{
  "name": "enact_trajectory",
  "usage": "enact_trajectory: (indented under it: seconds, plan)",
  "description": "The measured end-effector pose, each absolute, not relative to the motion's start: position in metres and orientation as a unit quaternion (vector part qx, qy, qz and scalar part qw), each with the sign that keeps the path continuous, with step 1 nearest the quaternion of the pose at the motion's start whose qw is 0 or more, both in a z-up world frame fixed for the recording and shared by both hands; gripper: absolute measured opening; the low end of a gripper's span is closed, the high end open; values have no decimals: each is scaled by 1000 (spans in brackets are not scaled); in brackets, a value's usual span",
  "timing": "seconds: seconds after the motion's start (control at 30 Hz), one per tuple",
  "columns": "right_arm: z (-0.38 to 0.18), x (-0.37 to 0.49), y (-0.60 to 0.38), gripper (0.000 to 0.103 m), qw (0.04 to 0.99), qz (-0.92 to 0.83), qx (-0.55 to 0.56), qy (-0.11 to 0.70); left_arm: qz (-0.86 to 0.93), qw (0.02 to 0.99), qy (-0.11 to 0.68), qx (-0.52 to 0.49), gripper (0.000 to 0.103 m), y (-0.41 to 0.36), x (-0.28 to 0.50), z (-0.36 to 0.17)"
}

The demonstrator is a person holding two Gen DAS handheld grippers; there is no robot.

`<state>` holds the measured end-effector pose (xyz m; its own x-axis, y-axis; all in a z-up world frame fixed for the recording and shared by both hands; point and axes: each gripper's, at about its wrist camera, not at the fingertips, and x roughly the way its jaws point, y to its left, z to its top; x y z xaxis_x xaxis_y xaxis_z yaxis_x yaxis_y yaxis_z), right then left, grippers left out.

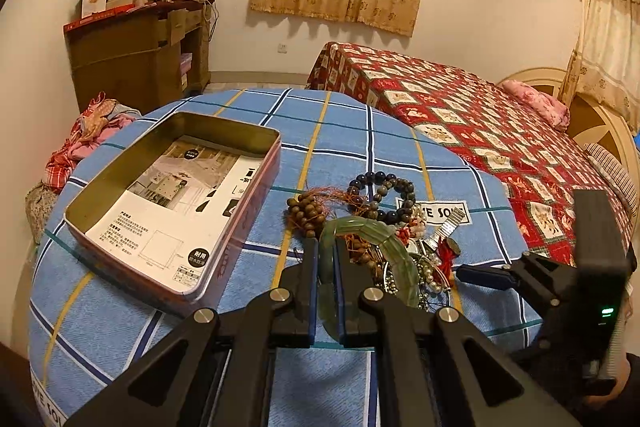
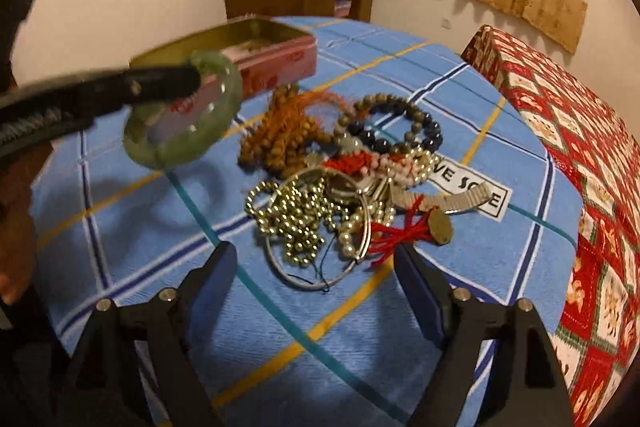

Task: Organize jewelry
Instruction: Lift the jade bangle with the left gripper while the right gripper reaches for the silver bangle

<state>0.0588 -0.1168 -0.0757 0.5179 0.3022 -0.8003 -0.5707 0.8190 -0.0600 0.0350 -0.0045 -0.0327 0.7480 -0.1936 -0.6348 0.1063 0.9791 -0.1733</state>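
Observation:
My left gripper (image 1: 326, 247) is shut on a green jade bangle (image 1: 384, 239), which hangs above the blue checked tablecloth. In the right wrist view the same bangle (image 2: 172, 155) hangs from the left gripper (image 2: 192, 81), just in front of the open tin box (image 2: 280, 63). My right gripper (image 2: 314, 251) stands open and empty, just short of the jewelry pile. The pile holds a gold-coloured bead chain (image 2: 296, 219), wooden beads (image 2: 276, 143), a dark bead bracelet (image 2: 400, 131) and a metal watch band (image 2: 460, 199). The tin (image 1: 256, 163) holds only a printed sheet.
The round table's blue checked cloth (image 2: 360, 327) drops off at every edge. A bed with a red patterned quilt (image 1: 480, 115) runs along the right. A brown cabinet (image 1: 132, 63) piled with clothes stands by the far wall. A person's hand shows at the left of the right wrist view.

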Motion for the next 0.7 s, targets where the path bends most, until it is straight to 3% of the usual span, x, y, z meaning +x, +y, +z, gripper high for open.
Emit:
enact_trajectory:
  seconds: [0.13,0.23,0.37,0.4,0.47,0.7]
  plan:
    - [-79,68,-119,83,858,256,-153,418,-82,934,343,-62,6,-6,35,-31]
    - [-77,67,-119,60,858,268,-147,412,-81,933,345,-62,6,-6,35,-33]
    - [-64,60,-127,59,868,270,-129,395,-82,934,342,-63,6,-6,35,-33]
    - [-61,60,-127,51,870,273,-124,393,-82,934,341,-63,6,-5,35,-32]
    - [-54,61,-130,15,870,282,-108,390,-83,935,340,-63,6,-5,35,-31]
    - [-58,66,-128,15,865,278,-114,401,-81,936,337,-65,6,-3,35,-29]
